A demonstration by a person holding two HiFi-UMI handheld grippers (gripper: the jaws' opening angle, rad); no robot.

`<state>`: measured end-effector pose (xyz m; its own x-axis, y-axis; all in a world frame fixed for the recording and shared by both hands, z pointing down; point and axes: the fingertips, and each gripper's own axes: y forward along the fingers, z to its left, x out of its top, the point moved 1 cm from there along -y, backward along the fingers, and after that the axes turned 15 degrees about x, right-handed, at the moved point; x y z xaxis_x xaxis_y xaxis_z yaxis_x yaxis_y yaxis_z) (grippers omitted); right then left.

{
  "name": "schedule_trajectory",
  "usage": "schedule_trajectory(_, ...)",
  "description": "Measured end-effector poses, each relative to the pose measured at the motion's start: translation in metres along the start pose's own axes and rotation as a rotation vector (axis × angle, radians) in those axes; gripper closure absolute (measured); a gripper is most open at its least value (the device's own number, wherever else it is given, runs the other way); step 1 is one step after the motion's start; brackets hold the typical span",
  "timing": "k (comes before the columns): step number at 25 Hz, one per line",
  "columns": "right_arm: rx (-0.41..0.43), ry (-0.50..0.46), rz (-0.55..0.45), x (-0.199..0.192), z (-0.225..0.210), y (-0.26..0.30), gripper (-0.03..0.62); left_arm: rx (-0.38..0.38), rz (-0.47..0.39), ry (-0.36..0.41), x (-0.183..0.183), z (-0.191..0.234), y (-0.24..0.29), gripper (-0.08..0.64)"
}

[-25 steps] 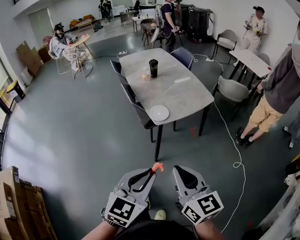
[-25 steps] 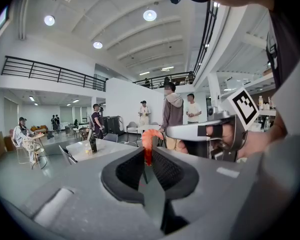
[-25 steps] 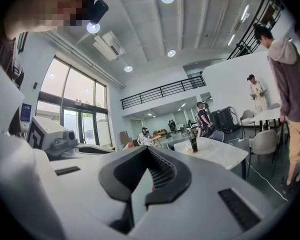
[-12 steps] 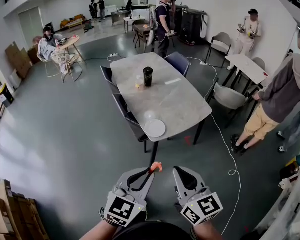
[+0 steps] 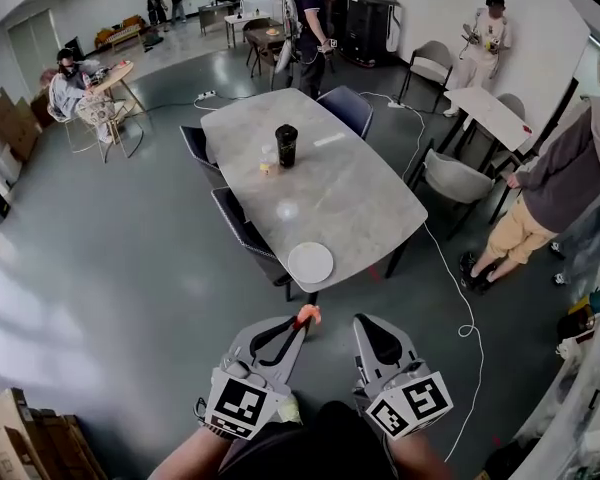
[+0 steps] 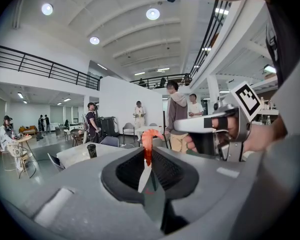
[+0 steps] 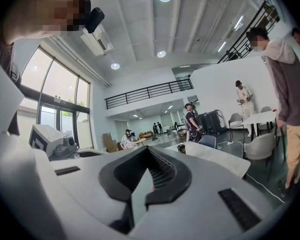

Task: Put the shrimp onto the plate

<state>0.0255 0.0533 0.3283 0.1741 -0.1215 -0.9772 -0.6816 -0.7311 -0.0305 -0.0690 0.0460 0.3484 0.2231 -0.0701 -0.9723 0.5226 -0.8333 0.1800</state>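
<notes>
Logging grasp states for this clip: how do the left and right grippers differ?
The left gripper is shut on the shrimp, which sticks out past its tips; the right gripper is shut on nothing. In the head view the left tip sits just below the plate, the right tip further aside. Both are short of the table.

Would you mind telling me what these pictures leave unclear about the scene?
Lower part of the shrimp: left gripper view, pinched inside the left tongs.
Small item beside the dark cup: head view, too small to identify.
Cardboard boxes: head view, cut by the left edge.
</notes>
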Motion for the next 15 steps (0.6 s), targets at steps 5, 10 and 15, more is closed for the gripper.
schedule_trajectory(5, -0.024, 0.029, -0.012, -0.001, -0.034, 0.018, 0.591, -0.016, 0.033, -0.006, -0.009, 0.011, 0.038, 0.512)
schedule_trajectory(10, -0.008, 0.052, -0.006, -0.005, -0.08, 0.045, 0.591, -0.001, 0.072, -0.012, -0.023, 0.021, 0.087, 0.512)
schedule_trajectory(15, 0.047, 0.066, 0.0, 0.004, -0.132, 0.076, 0.591, 0.03, 0.09, -0.02, -0.021, 0.03, 0.14, 0.512)
